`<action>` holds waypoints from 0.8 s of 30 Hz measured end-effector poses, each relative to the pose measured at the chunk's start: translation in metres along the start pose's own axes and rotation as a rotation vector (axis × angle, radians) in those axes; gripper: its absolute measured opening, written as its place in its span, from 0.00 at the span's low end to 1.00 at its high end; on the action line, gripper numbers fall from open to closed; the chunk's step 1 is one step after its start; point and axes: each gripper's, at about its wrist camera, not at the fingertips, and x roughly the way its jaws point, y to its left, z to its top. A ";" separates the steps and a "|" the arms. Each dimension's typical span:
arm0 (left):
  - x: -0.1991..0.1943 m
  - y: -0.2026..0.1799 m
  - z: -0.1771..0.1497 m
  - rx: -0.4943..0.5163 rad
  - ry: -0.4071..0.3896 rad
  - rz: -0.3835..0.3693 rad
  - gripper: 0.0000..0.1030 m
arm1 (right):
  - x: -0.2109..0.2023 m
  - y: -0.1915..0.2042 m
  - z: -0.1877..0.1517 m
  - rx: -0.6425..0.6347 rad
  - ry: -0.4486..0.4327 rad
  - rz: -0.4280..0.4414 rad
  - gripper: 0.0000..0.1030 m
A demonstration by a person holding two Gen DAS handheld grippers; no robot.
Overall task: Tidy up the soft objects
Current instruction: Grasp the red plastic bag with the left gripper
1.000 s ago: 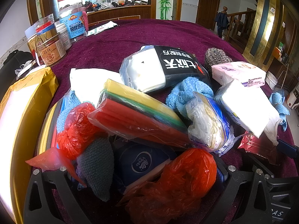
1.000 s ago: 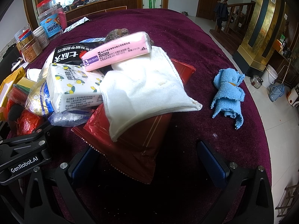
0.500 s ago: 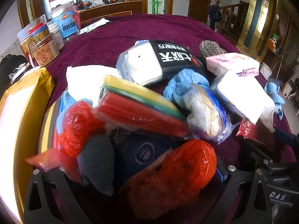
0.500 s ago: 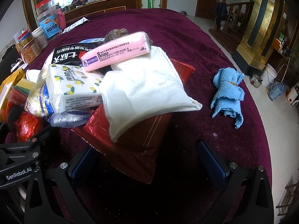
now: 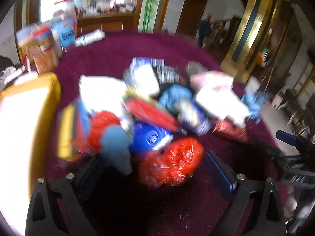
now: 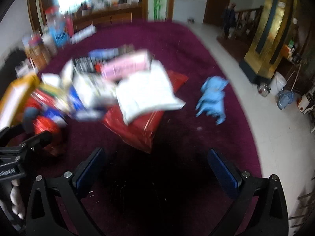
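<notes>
A: What changed?
B: You've pulled both claws back; the views are now blurred. Your left claw (image 5: pixel 157 169) gapes wide, the red plastic bundle (image 5: pixel 173 165) between its fingers, untouched as far as I can tell.
A: And the right?
B: Your right claw (image 6: pixel 157 169) is wide, holding nothing.
A: Counts?
B: One white cloth (image 6: pixel 145 94) atop one red pouch (image 6: pixel 137 131); one blue towel (image 6: pixel 213 98) right of it on the counter (image 6: pixel 177 45).
</notes>
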 end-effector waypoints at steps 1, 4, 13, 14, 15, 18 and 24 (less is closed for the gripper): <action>-0.014 0.005 0.002 -0.003 -0.042 -0.017 0.97 | -0.018 -0.005 -0.001 0.024 -0.058 0.015 1.00; -0.058 0.030 0.004 -0.026 -0.189 -0.023 0.97 | -0.068 -0.023 -0.006 0.116 -0.289 0.071 1.00; -0.067 0.053 -0.004 0.048 -0.183 0.026 0.98 | -0.016 -0.010 0.008 0.128 -0.215 0.134 0.90; -0.060 0.044 -0.006 0.093 -0.160 0.024 0.98 | -0.005 -0.004 0.007 0.137 -0.215 0.162 0.90; -0.056 0.036 -0.009 0.131 -0.141 0.024 0.98 | -0.001 -0.003 0.006 0.147 -0.218 0.188 0.89; -0.036 0.008 -0.015 0.218 -0.101 0.017 0.98 | 0.009 -0.003 -0.001 0.171 -0.239 0.207 0.87; -0.004 -0.033 -0.020 0.342 -0.065 0.007 0.98 | -0.003 -0.006 -0.007 0.184 -0.303 0.192 0.87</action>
